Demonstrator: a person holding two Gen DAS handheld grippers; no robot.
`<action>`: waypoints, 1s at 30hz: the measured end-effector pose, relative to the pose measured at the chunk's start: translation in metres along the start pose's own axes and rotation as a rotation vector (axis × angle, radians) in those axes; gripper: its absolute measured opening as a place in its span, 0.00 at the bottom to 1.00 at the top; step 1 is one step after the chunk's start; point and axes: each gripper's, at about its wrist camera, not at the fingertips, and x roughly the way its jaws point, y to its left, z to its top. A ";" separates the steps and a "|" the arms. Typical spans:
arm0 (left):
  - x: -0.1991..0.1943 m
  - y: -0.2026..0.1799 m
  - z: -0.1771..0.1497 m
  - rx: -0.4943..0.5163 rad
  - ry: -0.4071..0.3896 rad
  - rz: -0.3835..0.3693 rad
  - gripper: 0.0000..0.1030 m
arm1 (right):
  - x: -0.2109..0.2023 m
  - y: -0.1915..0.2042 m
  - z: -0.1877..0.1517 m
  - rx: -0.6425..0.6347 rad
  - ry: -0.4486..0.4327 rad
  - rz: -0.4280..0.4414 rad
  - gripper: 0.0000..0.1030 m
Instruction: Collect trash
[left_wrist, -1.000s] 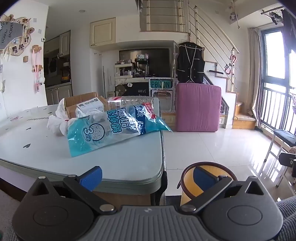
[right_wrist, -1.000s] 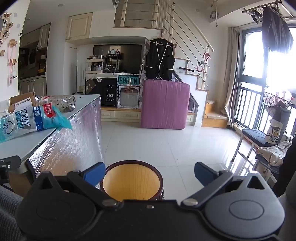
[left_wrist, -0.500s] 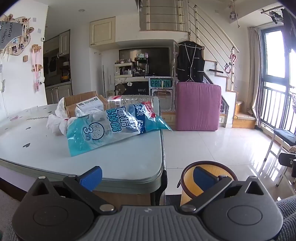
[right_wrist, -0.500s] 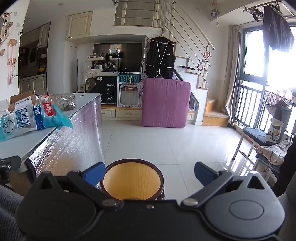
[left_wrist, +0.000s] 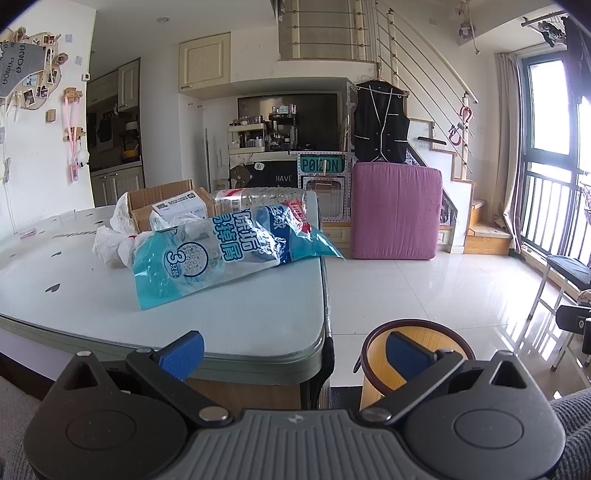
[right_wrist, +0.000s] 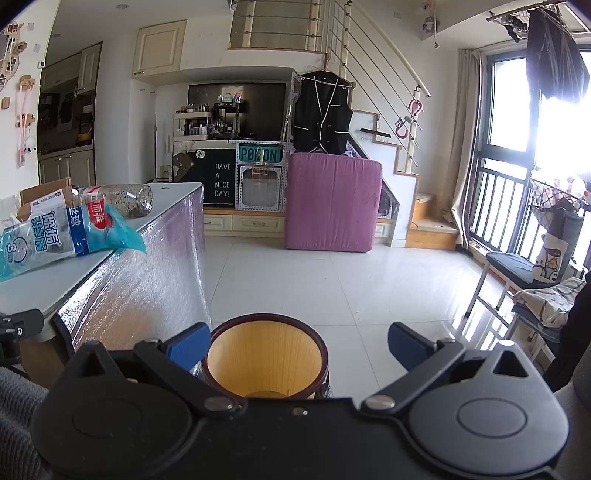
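A blue and clear plastic bag (left_wrist: 221, 251) lies on the pale table (left_wrist: 92, 295), with a clear plastic bottle (left_wrist: 258, 195), a cardboard box (left_wrist: 162, 203) and crumpled white wrap (left_wrist: 110, 243) behind it. A yellow trash bin (left_wrist: 417, 347) with a dark rim stands on the floor right of the table; it also shows in the right wrist view (right_wrist: 266, 362). My left gripper (left_wrist: 291, 350) is open and empty before the table's near edge. My right gripper (right_wrist: 295, 347) is open and empty above the bin. The bag (right_wrist: 55, 240) and bottle (right_wrist: 122, 199) show at the left there.
The table's side (right_wrist: 147, 266) is wrapped in shiny film. A pink cushion block (right_wrist: 332, 203) stands on the white tiled floor (right_wrist: 351, 288) ahead. A folding chair (right_wrist: 517, 273) with cloth stands at the right by the balcony window. Stairs rise behind.
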 end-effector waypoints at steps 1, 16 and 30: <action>0.000 0.000 0.000 0.000 0.000 0.000 1.00 | 0.000 0.000 0.000 0.000 0.000 0.000 1.00; 0.000 0.000 0.000 0.000 0.002 0.000 1.00 | 0.001 0.000 0.000 0.000 0.005 0.001 1.00; 0.000 0.000 0.000 0.001 0.003 0.000 1.00 | 0.002 0.000 0.000 0.002 0.009 0.002 1.00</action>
